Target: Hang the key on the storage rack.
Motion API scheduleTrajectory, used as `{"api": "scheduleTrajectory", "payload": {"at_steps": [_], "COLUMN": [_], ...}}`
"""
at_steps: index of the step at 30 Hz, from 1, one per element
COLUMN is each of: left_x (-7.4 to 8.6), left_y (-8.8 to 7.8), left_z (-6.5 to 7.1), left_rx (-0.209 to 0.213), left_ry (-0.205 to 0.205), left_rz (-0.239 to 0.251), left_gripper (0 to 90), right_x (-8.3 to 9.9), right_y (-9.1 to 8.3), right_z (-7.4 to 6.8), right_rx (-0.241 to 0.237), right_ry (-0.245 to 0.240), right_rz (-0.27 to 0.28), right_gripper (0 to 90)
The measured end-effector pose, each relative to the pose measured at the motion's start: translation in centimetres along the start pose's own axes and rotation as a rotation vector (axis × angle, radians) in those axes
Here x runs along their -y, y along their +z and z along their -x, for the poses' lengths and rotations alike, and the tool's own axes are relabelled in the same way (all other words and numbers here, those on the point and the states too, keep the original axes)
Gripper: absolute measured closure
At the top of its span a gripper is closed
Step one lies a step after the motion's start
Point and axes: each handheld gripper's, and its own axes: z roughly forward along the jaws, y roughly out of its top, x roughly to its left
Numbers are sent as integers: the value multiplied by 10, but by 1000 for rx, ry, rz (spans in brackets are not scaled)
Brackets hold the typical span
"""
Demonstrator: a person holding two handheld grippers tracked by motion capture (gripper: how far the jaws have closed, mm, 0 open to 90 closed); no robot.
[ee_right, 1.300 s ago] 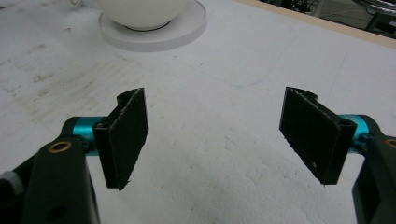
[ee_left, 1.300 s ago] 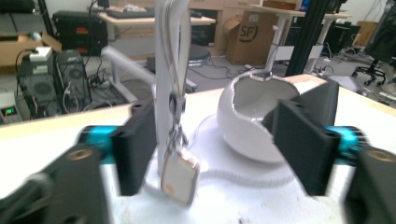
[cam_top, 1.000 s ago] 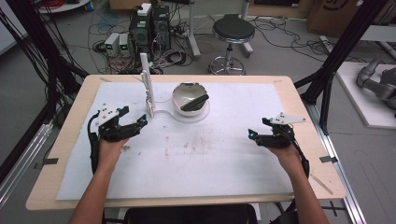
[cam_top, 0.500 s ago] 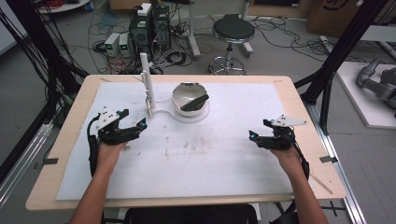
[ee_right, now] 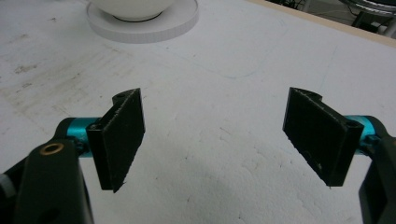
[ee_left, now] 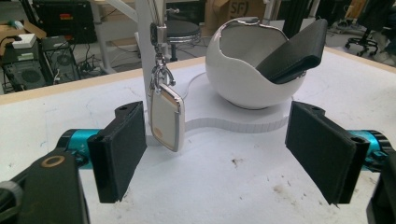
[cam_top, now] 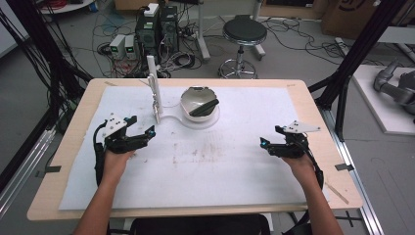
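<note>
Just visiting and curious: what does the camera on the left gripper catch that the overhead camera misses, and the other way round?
The left gripper view shows the hanging key tag close up, with its metal clasp and silver rim. The high view takes in the stool, the computers on the floor, both forearms and the right gripper. Both share the white bowl holding a black object, the white post and the left gripper.

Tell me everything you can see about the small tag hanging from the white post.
The tag is a flat, rounded rectangle, cream on its face with a shiny metal rim. It hangs upright from a metal clasp on the white post, just above the white base. It hangs near the left gripper's open jaws, which do not touch it.
</note>
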Motion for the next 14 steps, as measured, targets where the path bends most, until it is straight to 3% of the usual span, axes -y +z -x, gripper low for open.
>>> {"api": "scheduleTrajectory", "payload": {"at_steps": [9, 14], "left_x": [1, 1], "left_y": [-2, -1], "left_z": [-2, -2], "left_rx": [-28, -23], "left_ry": [-1, -1], "left_rz": [8, 10], "left_gripper": [215, 215], "right_x": [1, 1], "right_y": [2, 2], "right_z": [2, 3], "right_rx": [-5, -9], "right_ry": [-1, 9], "right_rz": [-5, 1], "right_gripper": [212, 212]}}
